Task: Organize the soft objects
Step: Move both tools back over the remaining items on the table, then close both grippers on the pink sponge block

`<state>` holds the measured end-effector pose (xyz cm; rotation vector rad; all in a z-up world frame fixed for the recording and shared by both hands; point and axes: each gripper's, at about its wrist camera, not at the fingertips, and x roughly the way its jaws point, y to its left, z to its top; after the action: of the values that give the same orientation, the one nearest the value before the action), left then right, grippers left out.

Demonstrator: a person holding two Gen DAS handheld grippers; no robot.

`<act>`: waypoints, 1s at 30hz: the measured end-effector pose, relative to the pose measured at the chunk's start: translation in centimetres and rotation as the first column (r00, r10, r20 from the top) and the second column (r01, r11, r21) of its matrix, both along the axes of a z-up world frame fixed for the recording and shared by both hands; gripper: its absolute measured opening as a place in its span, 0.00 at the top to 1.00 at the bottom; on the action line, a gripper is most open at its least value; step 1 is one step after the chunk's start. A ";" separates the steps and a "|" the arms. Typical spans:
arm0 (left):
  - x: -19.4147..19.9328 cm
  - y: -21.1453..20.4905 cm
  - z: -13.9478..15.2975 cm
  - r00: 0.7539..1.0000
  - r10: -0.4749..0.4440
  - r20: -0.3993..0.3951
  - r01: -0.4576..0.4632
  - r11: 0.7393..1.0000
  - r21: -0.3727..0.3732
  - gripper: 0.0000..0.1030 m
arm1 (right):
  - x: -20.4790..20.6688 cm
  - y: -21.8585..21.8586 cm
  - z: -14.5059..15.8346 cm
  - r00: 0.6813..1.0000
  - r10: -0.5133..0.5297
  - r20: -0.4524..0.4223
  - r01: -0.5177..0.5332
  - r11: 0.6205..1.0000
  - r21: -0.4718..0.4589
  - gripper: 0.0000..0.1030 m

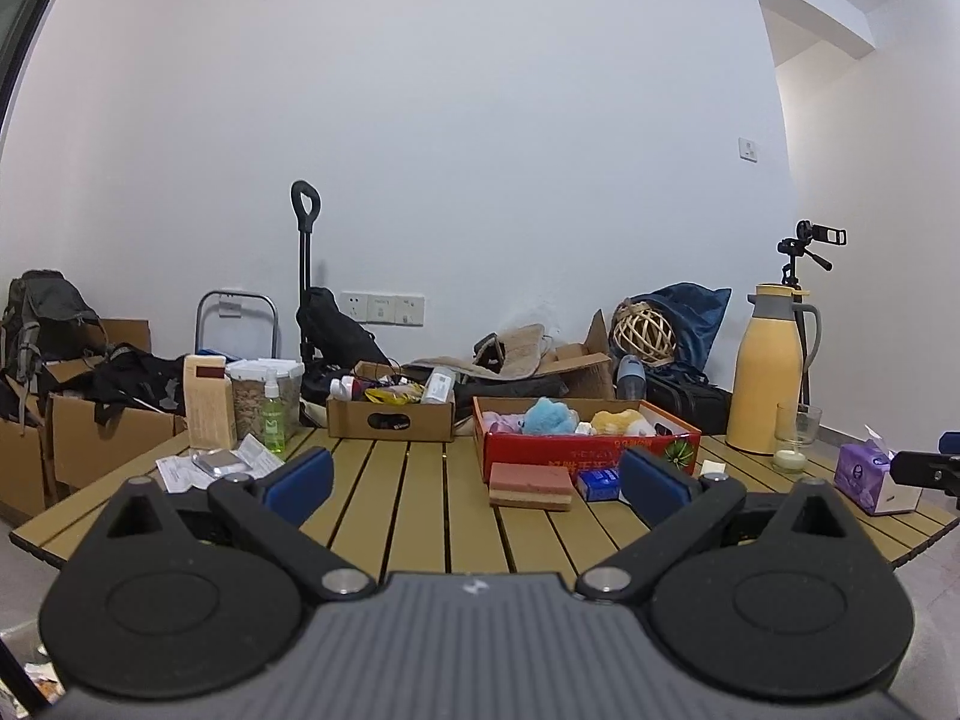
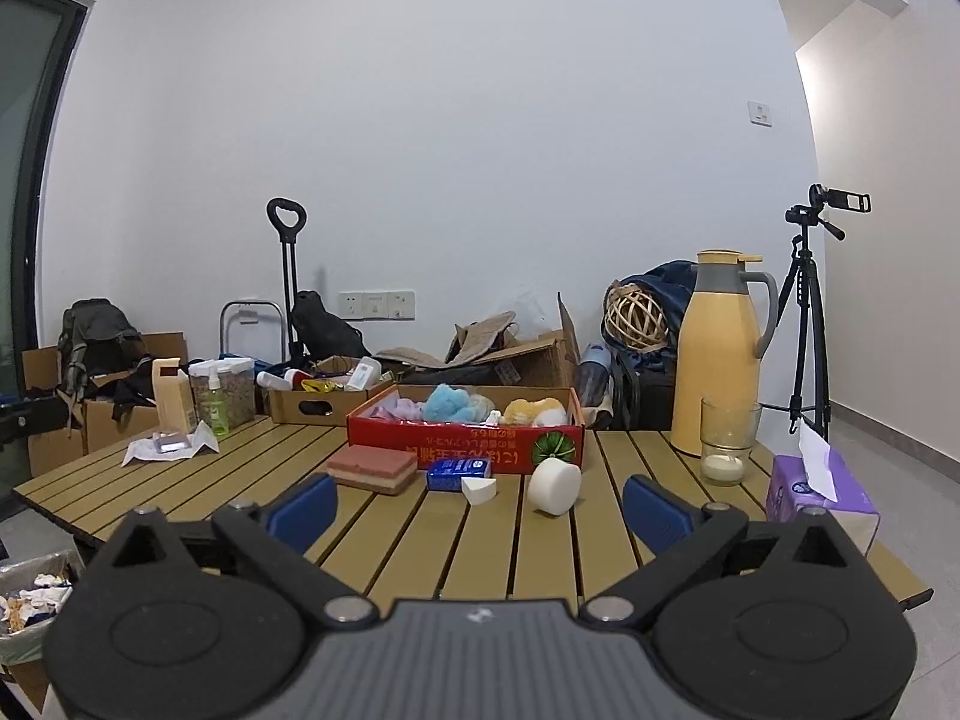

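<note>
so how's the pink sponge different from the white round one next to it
The pink sponge is a flat rectangular block in pink and tan layers, lying flat; the white sponge is a plain white round puck, tipped up on its edge. The pink one sits left of the blue packet, the white one right. Both rest on the slatted table before the red box.

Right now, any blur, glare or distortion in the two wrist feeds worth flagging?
Left wrist: strong fisheye bending, dark vignette corners, table slats curve; soft even light, no glare; red box sharp. Right wrist: same bowing, tripod leans; white sponge crisp, no motion blur.
</note>
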<state>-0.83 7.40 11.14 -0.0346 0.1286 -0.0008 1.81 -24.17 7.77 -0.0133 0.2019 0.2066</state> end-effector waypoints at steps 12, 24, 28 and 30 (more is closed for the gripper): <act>12.2 0.8 -3.5 0.987 -0.067 -0.145 0.062 0.997 -0.044 0.00 | 9.4 3.4 -2.9 0.997 0.034 -0.072 -0.033 0.999 0.009 0.05; 33.4 2.3 -7.1 0.905 -0.176 -0.387 0.105 0.974 -0.199 0.41 | 27.5 9.2 -5.4 0.944 0.186 -0.273 -0.136 0.972 0.191 0.46; 39.0 3.0 -8.7 0.869 -0.215 -0.445 0.087 0.953 -0.291 0.51 | 34.1 11.6 -7.5 0.912 0.211 -0.351 -0.132 0.963 0.235 0.60; 40.4 3.4 -9.2 0.857 -0.236 -0.458 0.083 0.941 -0.328 0.56 | 36.3 12.4 -8.3 0.900 0.210 -0.383 -0.119 0.962 0.247 0.65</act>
<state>39.59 10.76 1.92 -0.3296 0.6460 -0.1827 38.07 -11.78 -0.56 0.2346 0.5951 0.4017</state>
